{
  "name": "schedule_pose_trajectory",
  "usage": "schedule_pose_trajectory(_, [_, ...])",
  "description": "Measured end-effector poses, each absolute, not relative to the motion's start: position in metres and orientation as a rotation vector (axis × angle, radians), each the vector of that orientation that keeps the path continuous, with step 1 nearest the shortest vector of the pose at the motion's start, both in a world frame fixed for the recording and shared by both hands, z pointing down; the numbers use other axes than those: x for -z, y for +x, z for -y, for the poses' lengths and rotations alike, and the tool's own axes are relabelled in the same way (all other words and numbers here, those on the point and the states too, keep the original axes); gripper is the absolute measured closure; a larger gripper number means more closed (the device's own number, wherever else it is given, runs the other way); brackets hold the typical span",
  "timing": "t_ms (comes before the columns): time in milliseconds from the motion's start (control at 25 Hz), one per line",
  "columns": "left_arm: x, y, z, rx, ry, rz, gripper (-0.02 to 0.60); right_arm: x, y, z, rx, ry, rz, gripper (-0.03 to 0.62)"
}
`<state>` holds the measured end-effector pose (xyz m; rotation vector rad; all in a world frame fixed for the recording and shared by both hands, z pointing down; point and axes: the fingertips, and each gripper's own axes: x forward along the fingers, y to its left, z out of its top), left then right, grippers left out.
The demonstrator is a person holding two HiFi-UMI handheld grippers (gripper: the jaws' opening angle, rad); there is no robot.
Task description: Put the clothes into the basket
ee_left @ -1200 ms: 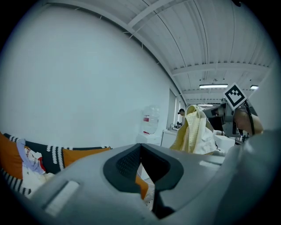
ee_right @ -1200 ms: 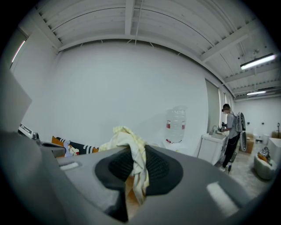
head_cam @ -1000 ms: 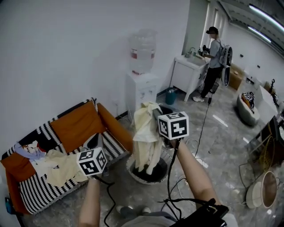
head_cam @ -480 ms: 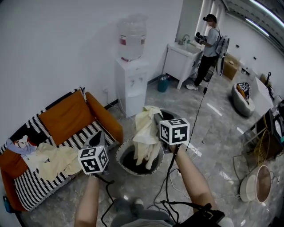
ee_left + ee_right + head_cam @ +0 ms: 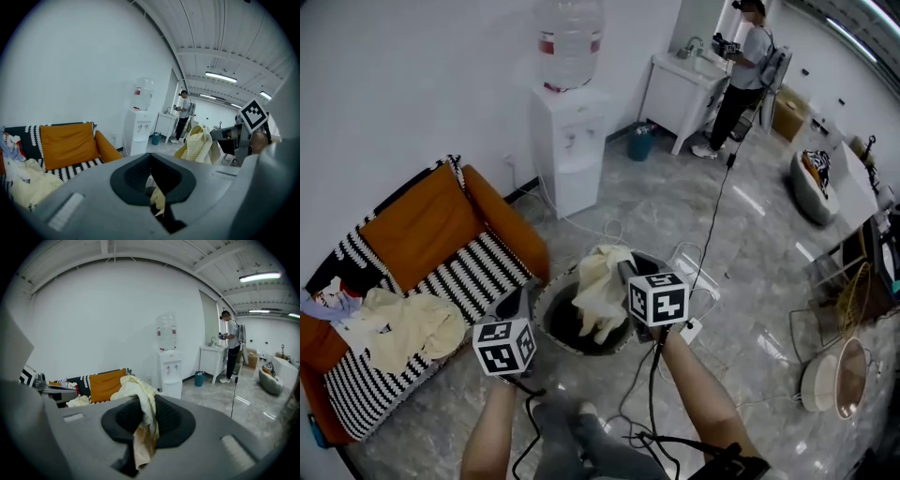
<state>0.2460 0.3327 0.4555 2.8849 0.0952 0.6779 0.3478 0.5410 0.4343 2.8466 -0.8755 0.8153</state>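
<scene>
Both forearms reach forward, claws tipped downward; the left claw [image 5: 514, 302] is clenched, a yellowish scrap in its slit, beside the basket's [image 5: 546, 302] left rim. The right claw [image 5: 624, 273] grasps the cream garment [image 5: 598, 292]; it hangs lengthwise downward, its lower end inside the basket.

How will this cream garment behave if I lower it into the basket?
Likely floppy: the cream garment hangs in limp folds from the right hand-held gripper. Probably light, since one pinched fold carries it. It may drape over the basket rim rather than drop in.
</scene>
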Motion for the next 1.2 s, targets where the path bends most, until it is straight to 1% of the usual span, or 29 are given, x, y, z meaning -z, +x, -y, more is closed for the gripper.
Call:
schedule_pose_trajectory(400, [-0.536, 0.265, -0.337, -0.847, 2.830, -0.114, 0.575, -0.549, 0.353, -0.539, -1.061, 2.800, 0.822, 0.531])
schedule_pose_trajectory(720, [-0.620, 0.255, -0.338, -1.000, 2.706, -0.066, 0.575, -0.635, 0.340, -0.543, -1.271, 2.741, 0.750, 0.525])
schedule_pose_trajectory(920, [-0.649, 0.263, -0.342, -1.067, 2.693, -0.093, 0.575, -0.679, 0.335, -0.550, -1.428, 2.707, 0.667, 0.480])
schedule_pose_trajectory(1000, [-0.654, 0.266, -0.342, -1.069, 2.691, -0.092, 0.575, -0.683, 0.338, -0.552, -1.416, 2.725, 0.626, 0.437])
schedule_pose_trajectory(1200, [-0.662, 0.265, -0.343, -1.076, 2.656, -0.035, 0.575, -0.683, 0.342, -0.554, -1.426, 2.735, 0.623, 0.433])
